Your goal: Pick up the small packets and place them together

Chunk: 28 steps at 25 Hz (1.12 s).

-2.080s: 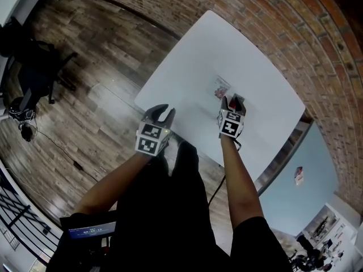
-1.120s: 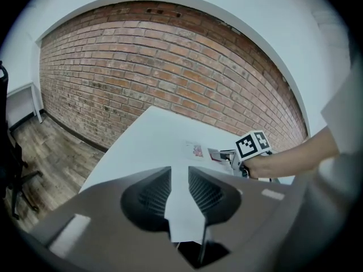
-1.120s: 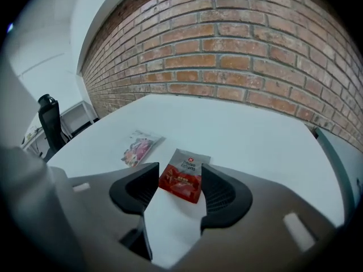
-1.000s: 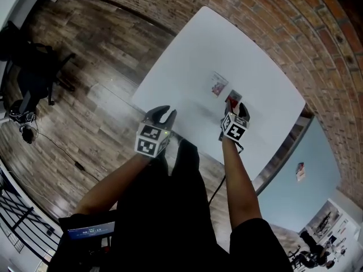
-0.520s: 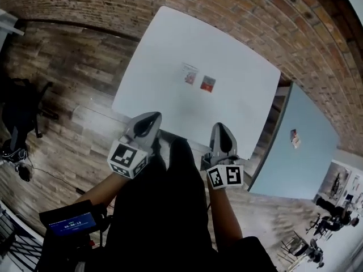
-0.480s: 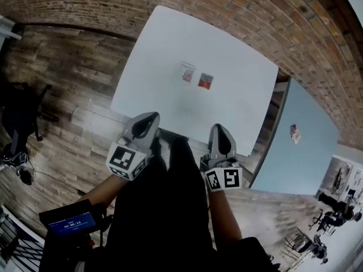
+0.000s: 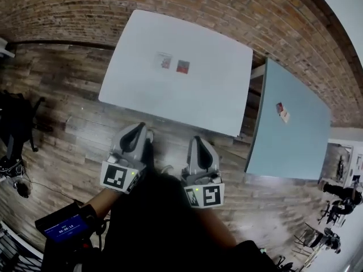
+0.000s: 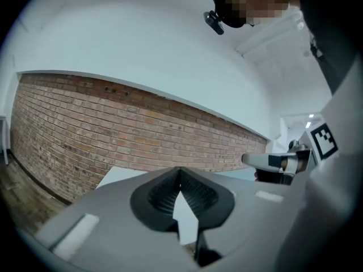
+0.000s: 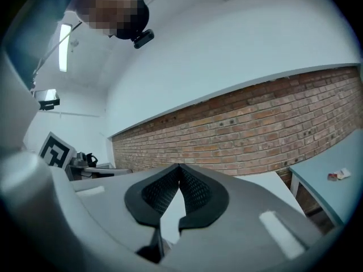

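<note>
Two small packets lie side by side on the white table (image 7: 198, 95): a pale one (image 7: 164, 60) on the left and a red one (image 7: 182, 67) on the right. My left gripper (image 7: 136, 132) and right gripper (image 7: 197, 146) are both held back off the table's near edge, over the wooden floor, well short of the packets. Both are shut with nothing between the jaws. In the left gripper view the gripper (image 8: 180, 177) points at the brick wall with its tips touching. The right gripper (image 9: 179, 174) stands the same in its own view.
A blue-grey table (image 7: 289, 129) stands to the right with a small packet (image 7: 282, 111) on it, also seen as a packet (image 9: 338, 175) in the right gripper view. A brick wall (image 7: 170, 4) runs behind the tables. A black office chair (image 7: 14, 135) stands at left.
Both grippers have pulled back from the table toward the body and closed. The right gripper has left the red packet lying next to the pale one. The head view has shifted right.
</note>
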Tool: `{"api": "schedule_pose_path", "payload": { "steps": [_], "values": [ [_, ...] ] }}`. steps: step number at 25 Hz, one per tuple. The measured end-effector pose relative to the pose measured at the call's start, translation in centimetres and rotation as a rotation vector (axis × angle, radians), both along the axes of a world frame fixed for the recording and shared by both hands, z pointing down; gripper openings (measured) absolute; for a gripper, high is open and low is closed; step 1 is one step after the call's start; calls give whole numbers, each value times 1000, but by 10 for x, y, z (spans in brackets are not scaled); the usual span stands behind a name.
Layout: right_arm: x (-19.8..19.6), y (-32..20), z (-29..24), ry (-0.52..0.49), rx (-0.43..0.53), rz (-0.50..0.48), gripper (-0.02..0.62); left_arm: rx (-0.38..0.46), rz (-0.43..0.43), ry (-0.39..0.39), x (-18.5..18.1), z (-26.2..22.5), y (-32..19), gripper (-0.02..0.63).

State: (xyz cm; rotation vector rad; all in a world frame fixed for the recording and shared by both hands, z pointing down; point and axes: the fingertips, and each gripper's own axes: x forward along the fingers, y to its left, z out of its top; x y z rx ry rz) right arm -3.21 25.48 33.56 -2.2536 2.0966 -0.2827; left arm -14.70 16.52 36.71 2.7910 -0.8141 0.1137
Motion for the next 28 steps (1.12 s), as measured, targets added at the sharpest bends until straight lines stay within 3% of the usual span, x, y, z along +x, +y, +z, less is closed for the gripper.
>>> {"api": "schedule_pose_path", "payload": {
  "steps": [5,8,14,19,28],
  "values": [
    [-34,72,-21,66,61,-76,3,53,-30,-27,-9,-22,76,0],
    [-39,106,-36,55,85,-94,3,66,-34,-24,-10,-37,114,0],
    [-29,140,-55,54,133,-55,2,87,-10,59,1,-65,157,0],
    [-39,140,-60,87,125,-42,0,106,-8,80,-2,-72,166,0],
    [-52,116,-73,182,130,-40,0,139,-41,82,-31,-75,136,0]
  ]
}}
